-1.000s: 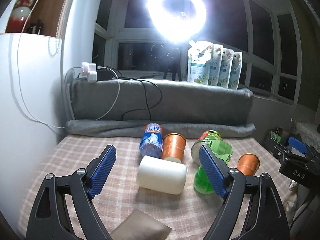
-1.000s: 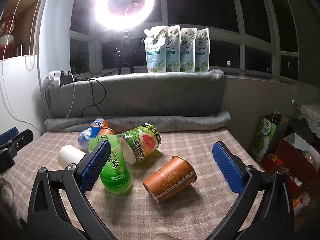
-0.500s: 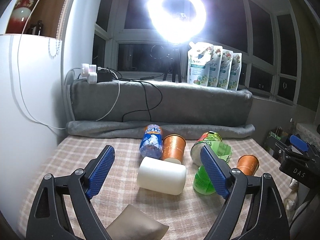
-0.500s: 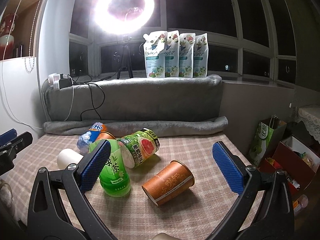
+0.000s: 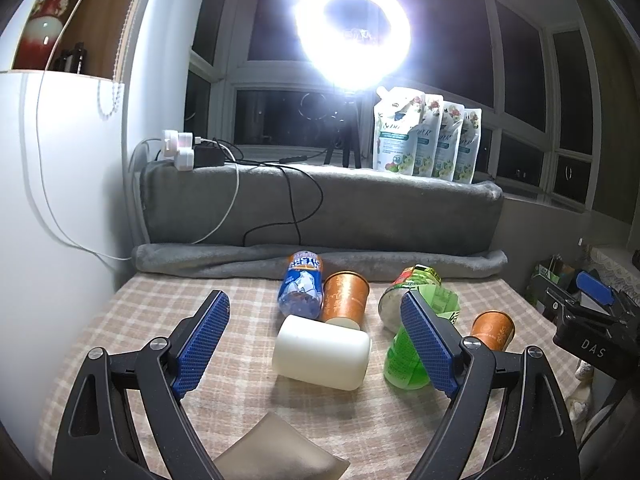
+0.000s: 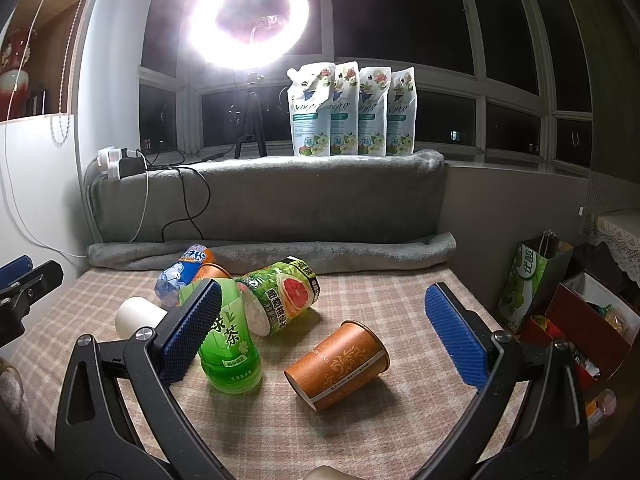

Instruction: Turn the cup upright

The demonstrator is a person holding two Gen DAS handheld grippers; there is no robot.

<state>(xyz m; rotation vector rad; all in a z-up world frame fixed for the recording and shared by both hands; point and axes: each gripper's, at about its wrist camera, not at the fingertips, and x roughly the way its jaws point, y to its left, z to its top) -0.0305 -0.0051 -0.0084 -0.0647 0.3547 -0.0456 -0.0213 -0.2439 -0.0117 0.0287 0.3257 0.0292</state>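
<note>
An orange paper cup (image 6: 336,364) lies on its side on the checked tablecloth (image 6: 400,300), mouth to the upper right. It sits just ahead of my right gripper (image 6: 324,336), which is open with nothing held. The same cup (image 5: 490,330) appears at the right of the left wrist view. A second orange cup (image 5: 344,300) lies further back, and a white cup (image 5: 320,354) lies on its side before my open, empty left gripper (image 5: 316,344).
A green tea bottle (image 6: 230,348), a grapefruit-label bottle (image 6: 284,296) and a blue-label bottle (image 5: 302,284) lie among the cups. A grey blanket (image 6: 272,200) backs the table. Bags and boxes (image 6: 580,308) stand off the right edge. A brown pad (image 5: 276,452) lies near me.
Both views tilt up very slightly. Both grippers stay open, and nothing on the table has moved.
</note>
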